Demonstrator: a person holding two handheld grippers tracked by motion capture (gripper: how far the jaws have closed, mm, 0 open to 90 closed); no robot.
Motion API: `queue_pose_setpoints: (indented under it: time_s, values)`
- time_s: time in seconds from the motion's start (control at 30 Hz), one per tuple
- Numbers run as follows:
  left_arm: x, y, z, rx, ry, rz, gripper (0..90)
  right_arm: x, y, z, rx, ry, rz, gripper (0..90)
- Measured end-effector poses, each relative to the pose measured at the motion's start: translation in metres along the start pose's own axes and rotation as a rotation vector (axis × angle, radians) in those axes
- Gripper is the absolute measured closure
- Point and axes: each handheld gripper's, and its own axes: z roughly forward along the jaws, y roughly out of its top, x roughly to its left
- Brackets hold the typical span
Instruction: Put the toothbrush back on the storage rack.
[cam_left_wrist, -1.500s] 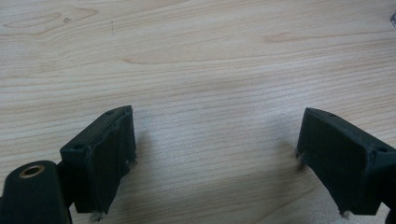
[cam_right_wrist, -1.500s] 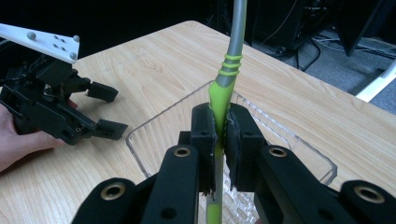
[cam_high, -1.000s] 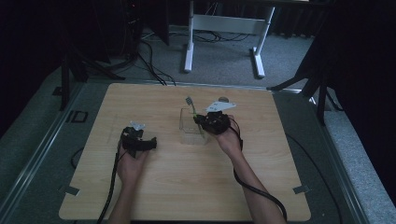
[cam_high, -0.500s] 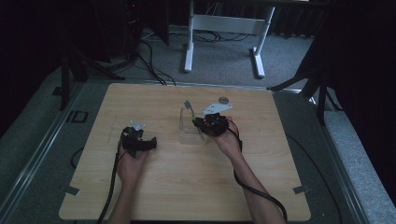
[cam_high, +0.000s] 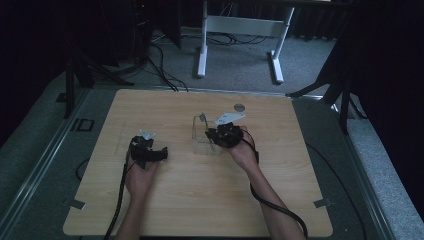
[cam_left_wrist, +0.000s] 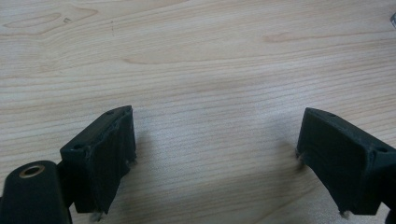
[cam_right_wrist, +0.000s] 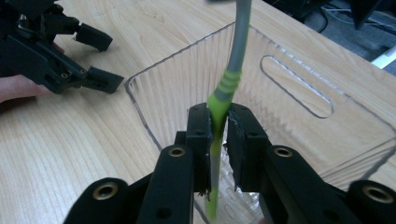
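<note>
The right gripper (cam_right_wrist: 218, 123) held a green-and-grey utensil handle (cam_right_wrist: 223, 93) upright between its jaws, which had just been easing apart, over a clear ribbed plastic bin (cam_right_wrist: 299, 100) on the wooden table (cam_high: 190, 190). The left gripper (cam_left_wrist: 215, 149) rested nearby on the bare wood, jaws wide, nothing between them

Left gripper (cam_high: 161, 153) low on worktop (cam_high: 165, 200), fingers (cam_left_wrist: 107, 154) wide apart. Right gripper (cam_high: 212, 133) fingers (cam_right_wrist: 200, 135) nearly together, just been opening, toothbrush (cam_right_wrist: 219, 100) between them. Forearms in from bottom.
</note>
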Motion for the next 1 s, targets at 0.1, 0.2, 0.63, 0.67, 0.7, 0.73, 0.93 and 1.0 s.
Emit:
queue_pose_setpoints:
  time_s: [0.1, 0.2, 0.63, 0.67, 0.7, 0.73, 0.93, 1.0]
  values:
    - [0.000, 0.000, 0.000, 0.000, 0.000, 0.000, 12.0, 0.000, 0.000, 0.000, -0.001, 0.001, 0.003, 76.2]
    - [0.000, 0.000, 0.000, -0.001, 0.000, -0.001, 12.0, 0.000, 0.001, -0.001, -0.005, 0.005, 0.001, 71.3]
    - [0.000, 0.000, 0.000, -0.001, -0.001, -0.001, 12.0, -0.004, 0.000, -0.014, -0.051, -0.028, 0.048, 46.7]
    - [0.000, 0.000, 0.000, 0.000, 0.000, -0.001, 12.0, -0.005, 0.000, -0.017, -0.055, -0.031, 0.055, 45.1]
    - [0.000, 0.000, 0.000, -0.001, 0.000, -0.001, 12.0, -0.005, 0.000, -0.019, -0.058, -0.034, 0.058, 43.7]
    - [0.000, 0.000, 0.000, -0.001, 0.000, 0.000, 12.0, -0.005, -0.001, -0.022, -0.062, -0.039, 0.058, 42.6]
    - [0.000, 0.000, 0.000, 0.000, 0.000, -0.002, 12.0, -0.001, -0.006, -0.037, -0.066, -0.079, 0.039, 39.4]
    - [0.000, 0.000, 0.000, 0.001, -0.001, -0.001, 12.0, 0.000, -0.009, -0.042, -0.063, -0.092, 0.032, 38.8]
